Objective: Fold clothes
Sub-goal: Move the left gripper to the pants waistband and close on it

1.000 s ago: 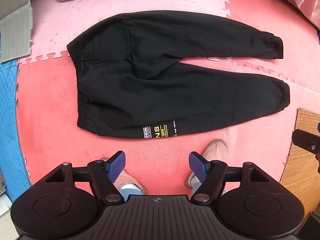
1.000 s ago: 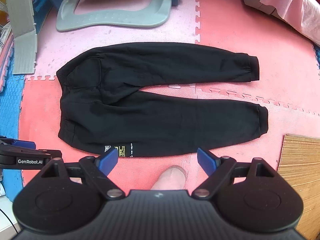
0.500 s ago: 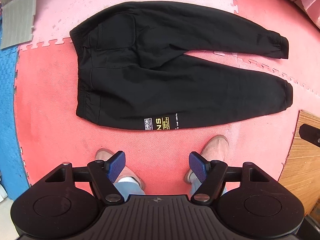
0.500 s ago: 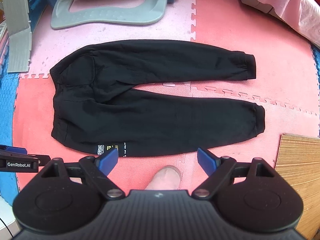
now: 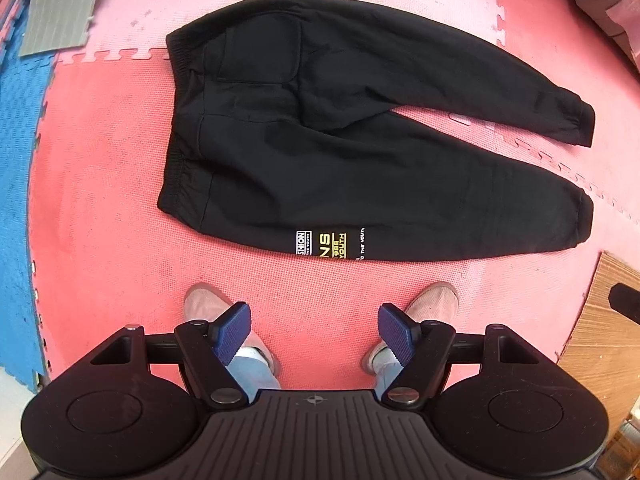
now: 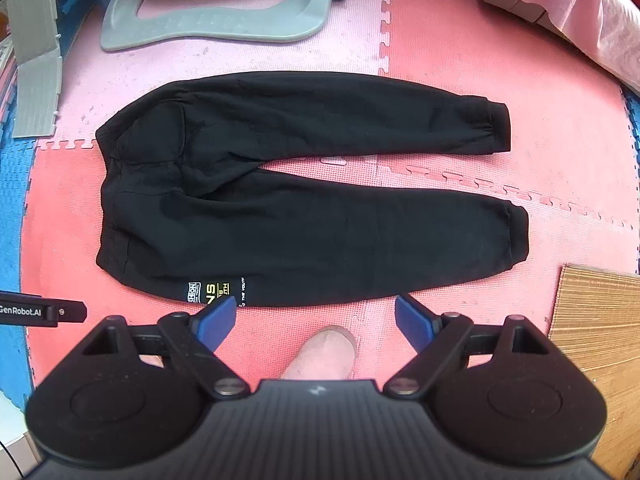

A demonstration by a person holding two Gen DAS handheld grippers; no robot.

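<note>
Black jogger trousers (image 5: pixel 340 140) (image 6: pixel 300 208) lie flat on the pink and red foam floor mat (image 5: pixel 100 200), waistband to the left and both cuffed legs stretching right. A yellow and white printed label (image 5: pixel 330 245) sits on the near leg's edge. My left gripper (image 5: pixel 314 326) hangs high above the mat, pointing down, open and empty, short of the trousers' near edge. My right gripper (image 6: pixel 316 316) is also open and empty, its blue fingertips (image 6: pixel 218 314) level with the near leg's hem in the right wrist view.
The person's two shoes (image 5: pixel 208 300) (image 5: pixel 436 300) stand on the mat just below the trousers. A grey plastic frame (image 6: pixel 216 24) lies beyond them, a grey ridged panel (image 6: pixel 36 60) at the far left, pink cloth (image 6: pixel 580 16) at the top right, blue mat (image 5: pixel 20 160) left, wooden board (image 6: pixel 600 340) right.
The left wrist view has slid along and sunk a little with a slight roll, so the trousers sit lower and larger in it. The right gripper barely moved. Both jaws stayed as wide as before.
</note>
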